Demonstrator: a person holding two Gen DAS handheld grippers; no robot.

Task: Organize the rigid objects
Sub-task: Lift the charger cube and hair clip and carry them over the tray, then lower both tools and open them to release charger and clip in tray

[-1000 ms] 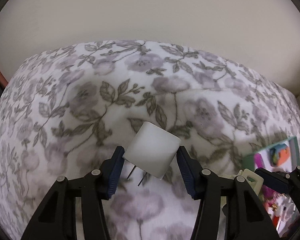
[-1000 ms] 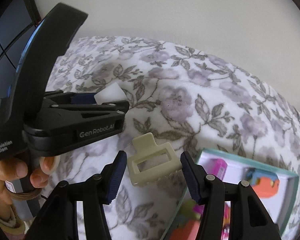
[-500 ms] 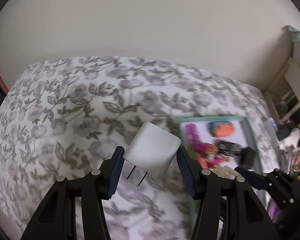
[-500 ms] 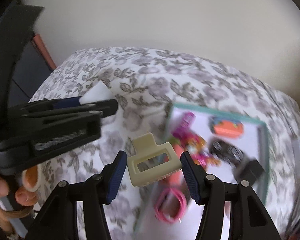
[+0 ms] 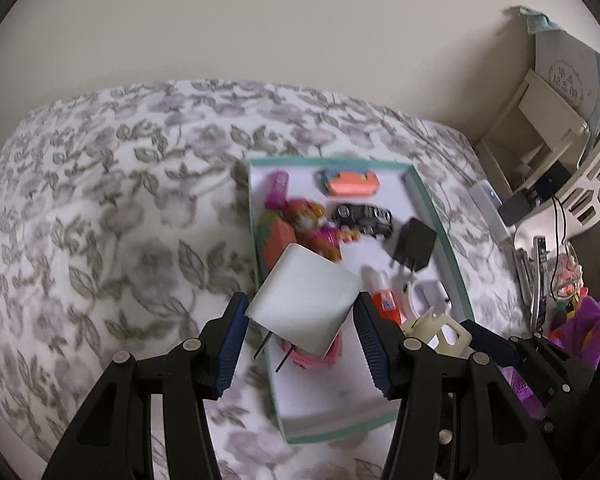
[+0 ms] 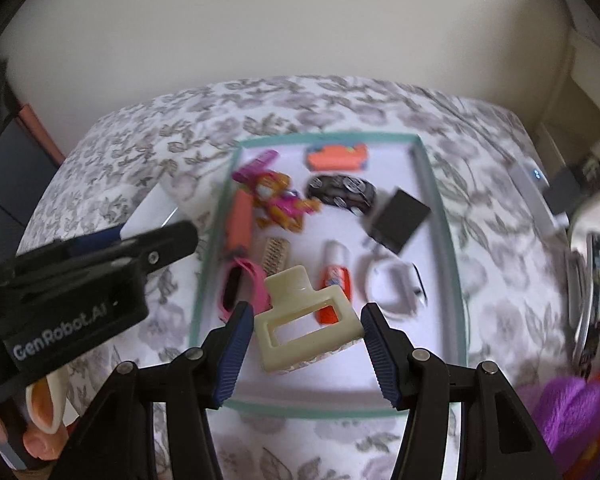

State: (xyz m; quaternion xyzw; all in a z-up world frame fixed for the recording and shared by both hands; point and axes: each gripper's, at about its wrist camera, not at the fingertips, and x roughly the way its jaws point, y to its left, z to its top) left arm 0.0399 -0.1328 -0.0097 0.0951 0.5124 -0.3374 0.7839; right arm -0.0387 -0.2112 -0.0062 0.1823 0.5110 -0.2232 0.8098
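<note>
A white charger (image 5: 305, 305) is clamped in the left claw (image 5: 300, 336), a cream hair clip (image 6: 306, 322) in the right claw (image 6: 306, 354); both have been carried over the teal tray (image 6: 440, 216), ready for release.

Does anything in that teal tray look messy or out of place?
Nothing looks broken or spilled. The tray holds a loose jumble: the black charger lies tilted and the toy figure sprawls. The white charger and cream hair clip are still gripped above it.

Tray (image 5: 440, 216) on bedspread (image 5: 100, 220) (toys inside)
</note>
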